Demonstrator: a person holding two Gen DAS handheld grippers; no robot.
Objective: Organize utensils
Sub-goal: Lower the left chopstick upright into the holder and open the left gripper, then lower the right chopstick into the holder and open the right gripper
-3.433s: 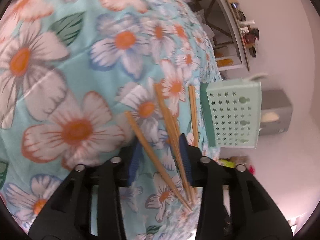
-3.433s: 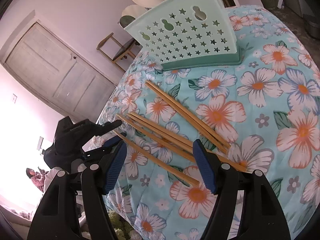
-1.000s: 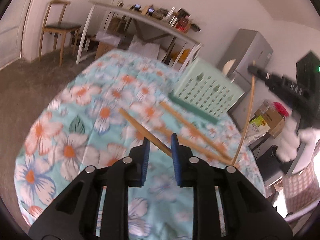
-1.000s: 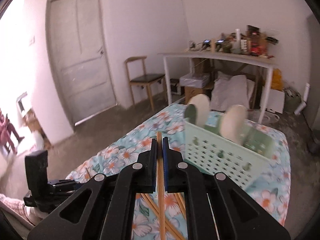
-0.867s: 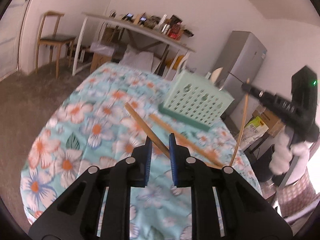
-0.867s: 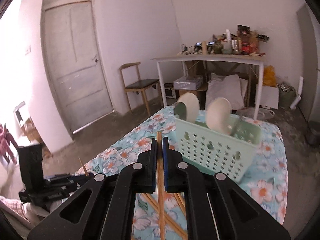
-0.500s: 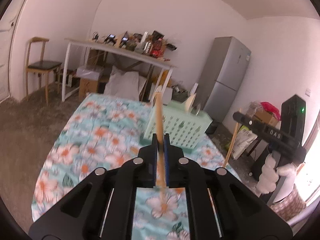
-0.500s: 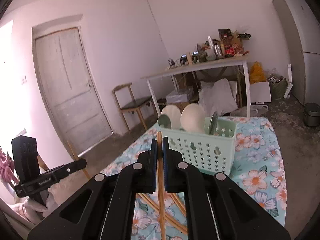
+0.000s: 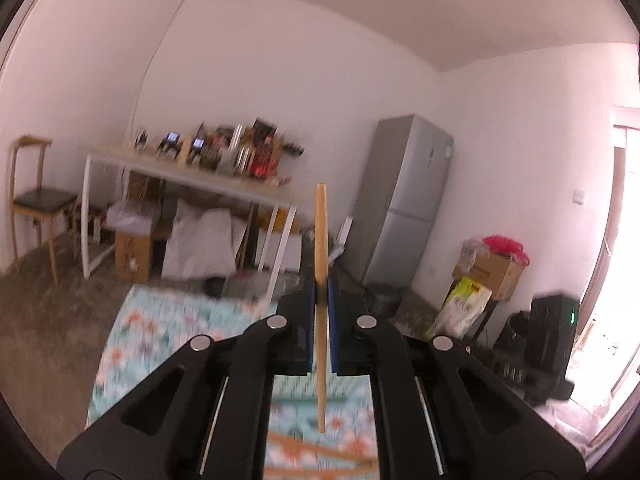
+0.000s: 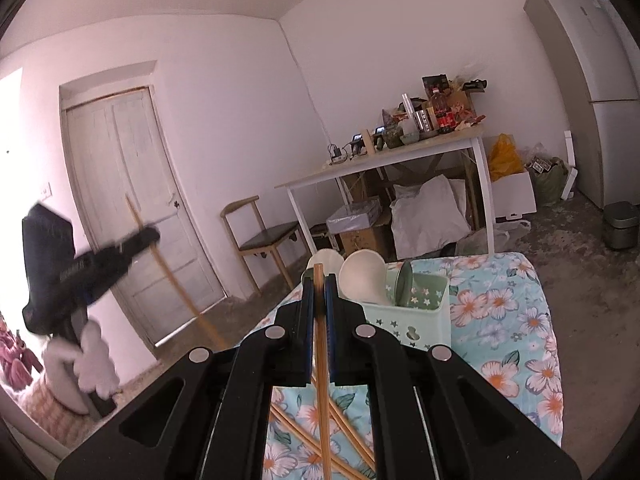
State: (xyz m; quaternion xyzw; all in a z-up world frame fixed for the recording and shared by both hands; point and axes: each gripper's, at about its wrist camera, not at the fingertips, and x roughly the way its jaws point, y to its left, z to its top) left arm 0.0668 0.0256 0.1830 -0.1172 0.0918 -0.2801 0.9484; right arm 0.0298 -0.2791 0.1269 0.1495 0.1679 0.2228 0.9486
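The left hand-held gripper (image 9: 320,300) pinches one upright chopstick (image 9: 320,264) above the floral bench (image 9: 120,344). The right hand-held gripper (image 10: 319,292) clamps another chopstick (image 10: 322,360) (loose ones (image 10: 352,436) lie beneath) before the mint basket (image 10: 412,316). Left view is blurred; no writing is legible.

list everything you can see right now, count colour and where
chopstick in left gripper: 1, wooden, upright between the pads
chopstick in right gripper: 1, wooden, clamped between the pads
loose chopsticks: several, wooden, lying on the cloth
basket: 1, mint green, on the cloth, bowls standing in it
tablecloth: 1, teal floral, over the table
side table: 1, white, cluttered, by the wall
chair: 1, wooden, near the door
fridge: 1, grey, in the corner
left gripper: black, blue pads
right gripper: black, blue pads
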